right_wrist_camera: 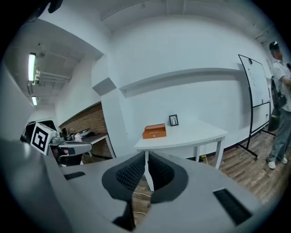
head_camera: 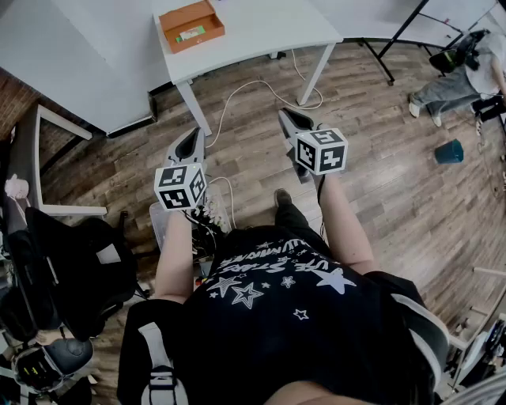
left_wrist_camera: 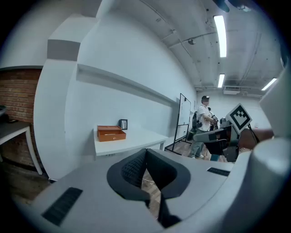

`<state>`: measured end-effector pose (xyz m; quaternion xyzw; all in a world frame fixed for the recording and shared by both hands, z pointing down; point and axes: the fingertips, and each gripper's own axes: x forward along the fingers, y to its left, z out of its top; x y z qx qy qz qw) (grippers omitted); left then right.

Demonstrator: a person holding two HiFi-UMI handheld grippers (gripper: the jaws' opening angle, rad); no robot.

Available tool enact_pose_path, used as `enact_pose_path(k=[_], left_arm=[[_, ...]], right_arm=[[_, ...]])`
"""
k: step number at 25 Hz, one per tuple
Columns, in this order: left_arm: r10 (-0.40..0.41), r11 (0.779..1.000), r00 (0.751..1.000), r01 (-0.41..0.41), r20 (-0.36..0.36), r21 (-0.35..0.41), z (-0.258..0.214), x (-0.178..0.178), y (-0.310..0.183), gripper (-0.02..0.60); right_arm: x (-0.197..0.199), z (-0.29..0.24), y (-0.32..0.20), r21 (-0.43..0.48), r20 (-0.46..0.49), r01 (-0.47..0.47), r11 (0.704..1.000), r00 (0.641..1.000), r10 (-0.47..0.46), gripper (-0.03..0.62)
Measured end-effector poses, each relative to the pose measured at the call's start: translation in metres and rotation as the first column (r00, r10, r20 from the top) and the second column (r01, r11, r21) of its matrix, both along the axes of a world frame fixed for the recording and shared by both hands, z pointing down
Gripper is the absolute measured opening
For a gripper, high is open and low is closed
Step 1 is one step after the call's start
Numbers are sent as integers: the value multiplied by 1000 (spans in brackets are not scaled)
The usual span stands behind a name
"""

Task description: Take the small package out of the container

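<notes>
The small green package (head_camera: 190,34) lies flat inside the open orange box (head_camera: 207,28), which sits on the white surface (head_camera: 261,24). My left claw (left_wrist_camera: 145,159) and right claw (right_wrist_camera: 146,161), each pressed together and empty, hang well short of the box. The package looks light, thin and likely slippery, so I would pinch one raised edge and lift it clear of the box walls.

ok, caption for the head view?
Left tongs and right tongs, empty, held short of the orange container on the white table.
</notes>
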<state>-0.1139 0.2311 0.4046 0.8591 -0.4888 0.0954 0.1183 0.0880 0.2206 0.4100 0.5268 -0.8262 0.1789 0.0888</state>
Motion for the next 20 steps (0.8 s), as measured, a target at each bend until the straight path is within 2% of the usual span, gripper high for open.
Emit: enact_pose_path(k=[12,17,20], left_arm=[[22,999,1000,-22,-4,-29,14,-20,23,18],[8,999,1000,-9,-15,-44,20,-29,27,18],[21,999,999,-23,-42,-43,24,-28,29,19]], right_arm=[[-21,9,21,-19,-6,-2,1000,1000,2,57],[-28,2,20,30,17,14,999,1000,-15,57],[-27,6,14,23,29,6,1000,1000,-7,57]])
